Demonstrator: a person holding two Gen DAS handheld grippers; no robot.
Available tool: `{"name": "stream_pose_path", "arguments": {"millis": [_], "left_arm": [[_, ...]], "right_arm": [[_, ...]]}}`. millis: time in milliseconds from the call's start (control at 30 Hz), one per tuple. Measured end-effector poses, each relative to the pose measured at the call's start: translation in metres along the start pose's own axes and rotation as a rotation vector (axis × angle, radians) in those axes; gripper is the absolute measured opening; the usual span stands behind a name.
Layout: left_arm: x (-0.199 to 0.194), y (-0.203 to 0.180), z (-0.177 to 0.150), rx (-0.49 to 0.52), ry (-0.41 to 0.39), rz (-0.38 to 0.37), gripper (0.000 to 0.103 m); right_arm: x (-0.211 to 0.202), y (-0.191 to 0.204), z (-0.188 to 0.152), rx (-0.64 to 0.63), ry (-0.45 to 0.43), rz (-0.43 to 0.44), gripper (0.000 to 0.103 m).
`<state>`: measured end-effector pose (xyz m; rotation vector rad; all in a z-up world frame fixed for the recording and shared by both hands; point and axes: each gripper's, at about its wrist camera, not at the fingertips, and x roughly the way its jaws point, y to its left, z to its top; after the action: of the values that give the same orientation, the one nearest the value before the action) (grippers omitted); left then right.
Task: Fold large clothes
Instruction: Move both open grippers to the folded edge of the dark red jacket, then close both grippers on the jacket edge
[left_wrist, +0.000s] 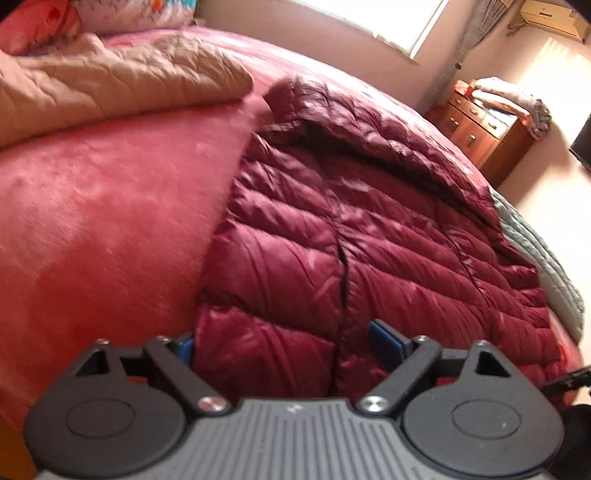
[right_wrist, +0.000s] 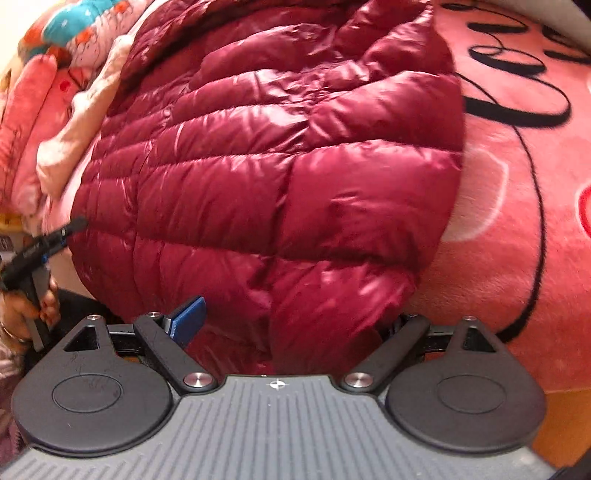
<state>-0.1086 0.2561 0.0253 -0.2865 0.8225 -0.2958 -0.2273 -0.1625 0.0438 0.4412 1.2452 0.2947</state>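
Note:
A dark red quilted down jacket (left_wrist: 369, 229) lies spread on the pink bed blanket (left_wrist: 110, 206). My left gripper (left_wrist: 284, 345) stands open over the jacket's near hem. One blue pad (left_wrist: 184, 350) sits at the jacket's left edge, the other on top of the fabric. In the right wrist view the jacket (right_wrist: 277, 166) fills the middle. My right gripper (right_wrist: 291, 321) is open at the near edge, with puffy fabric bulging between the jaws. Its left blue pad (right_wrist: 188, 317) shows; the right fingertip is hidden behind the jacket. The left gripper (right_wrist: 55, 240) appears at the far left, held by a hand (right_wrist: 22, 314).
A beige quilt (left_wrist: 110, 81) and patterned pillows (right_wrist: 74, 29) lie at the head of the bed. A grey quilted cover (left_wrist: 546, 266) hangs at the bed's right edge. Beyond it stands a wooden dresser (left_wrist: 487, 136) below a window. The blanket (right_wrist: 517, 184) carries a black cartoon print.

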Motion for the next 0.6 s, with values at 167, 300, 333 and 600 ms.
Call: {"name": "stream_pose_path", "arguments": {"millis": [167,300,333,600], "left_arm": [[0.003,0.003,0.002,-0.003,0.013,0.063,0.088],[0.007,0.001,0.0,0.015,0.055,0.068,0.088],[0.008,0.001,0.0,0.009,0.074,0.054,0.088],[0.004,-0.006,-0.003,0.018,0.163,-0.092,0.042]], "right_arm": [[0.006,-0.004,0.008,0.003,-0.007,0.049,0.103],[0.008,-0.002,0.01,-0.036,0.002,0.037,0.103],[0.011,0.001,0.012,-0.048,0.006,0.031,0.103],[0.013,0.022,0.017,-0.166,-0.053,0.048,0.055]]}}
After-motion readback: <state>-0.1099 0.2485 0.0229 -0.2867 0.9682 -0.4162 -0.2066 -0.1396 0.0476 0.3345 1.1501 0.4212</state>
